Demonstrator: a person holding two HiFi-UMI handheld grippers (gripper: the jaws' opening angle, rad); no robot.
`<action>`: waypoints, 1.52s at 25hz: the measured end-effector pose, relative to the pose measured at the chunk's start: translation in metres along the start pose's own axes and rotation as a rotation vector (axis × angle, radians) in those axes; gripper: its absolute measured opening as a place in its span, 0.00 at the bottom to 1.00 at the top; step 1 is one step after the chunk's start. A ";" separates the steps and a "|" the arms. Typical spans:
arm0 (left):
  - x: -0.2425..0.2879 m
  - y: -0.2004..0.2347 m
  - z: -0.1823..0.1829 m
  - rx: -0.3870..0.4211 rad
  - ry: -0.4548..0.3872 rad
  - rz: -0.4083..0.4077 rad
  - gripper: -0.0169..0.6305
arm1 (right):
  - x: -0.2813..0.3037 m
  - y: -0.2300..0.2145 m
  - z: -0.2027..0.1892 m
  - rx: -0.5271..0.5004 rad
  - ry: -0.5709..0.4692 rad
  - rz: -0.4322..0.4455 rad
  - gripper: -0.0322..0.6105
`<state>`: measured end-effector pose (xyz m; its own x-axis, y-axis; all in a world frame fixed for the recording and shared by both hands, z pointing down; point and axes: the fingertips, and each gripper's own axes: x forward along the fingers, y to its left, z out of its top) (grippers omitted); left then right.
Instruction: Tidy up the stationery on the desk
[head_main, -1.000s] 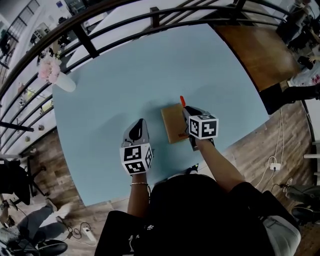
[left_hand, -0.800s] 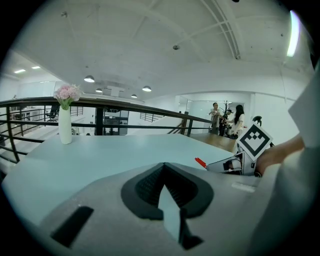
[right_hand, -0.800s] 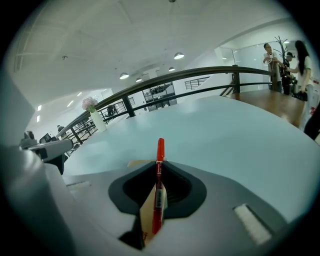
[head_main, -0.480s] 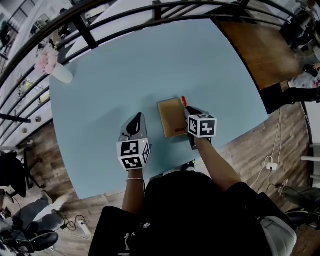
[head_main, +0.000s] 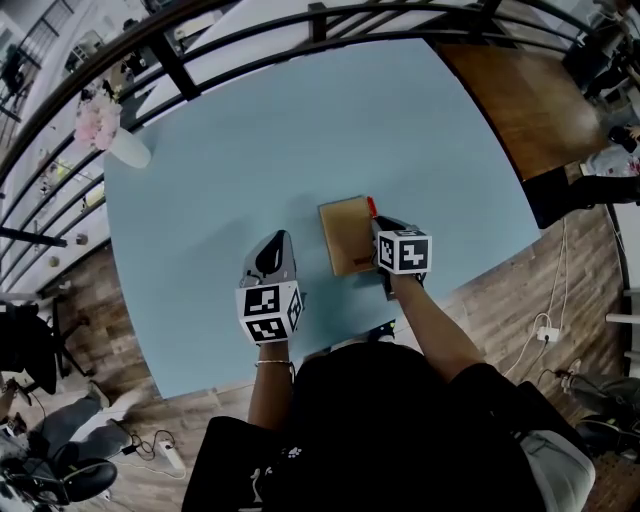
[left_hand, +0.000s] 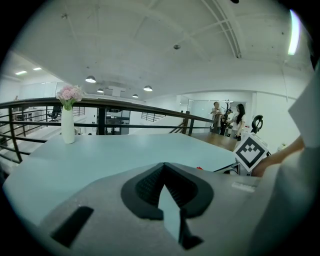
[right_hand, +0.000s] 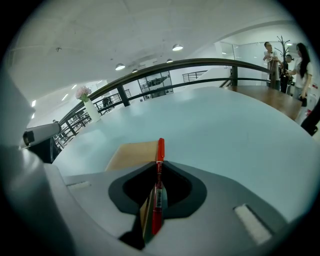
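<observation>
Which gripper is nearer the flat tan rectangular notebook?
Right. The right gripper, shut on a red pen, is at the right edge of the flat tan notebook; the left gripper sits apart to its left.

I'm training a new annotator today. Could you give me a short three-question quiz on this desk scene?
1. True or false: the left gripper is shut with nothing in it.
2. Which thing do the fingers of the right gripper grip? A) red pen B) ruler C) eraser
3. Fill in: in the head view, the vase stands at the far ____ corner of the table.
Key: 1 true; 2 A; 3 left.
</observation>
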<state>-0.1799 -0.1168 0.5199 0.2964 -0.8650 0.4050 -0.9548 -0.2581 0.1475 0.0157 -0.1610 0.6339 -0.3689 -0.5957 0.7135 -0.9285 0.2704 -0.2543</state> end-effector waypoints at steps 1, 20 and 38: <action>-0.001 0.000 0.000 0.000 -0.001 0.003 0.02 | 0.000 -0.001 -0.001 0.001 0.000 0.002 0.13; -0.016 0.005 -0.001 -0.004 -0.009 0.032 0.02 | 0.000 0.000 -0.004 0.009 0.014 0.011 0.15; -0.021 0.001 0.011 0.017 -0.035 0.042 0.02 | -0.019 0.004 0.031 0.009 -0.126 0.035 0.17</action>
<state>-0.1873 -0.1035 0.5018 0.2553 -0.8896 0.3788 -0.9667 -0.2280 0.1160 0.0179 -0.1719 0.5996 -0.4028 -0.6766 0.6164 -0.9151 0.2859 -0.2842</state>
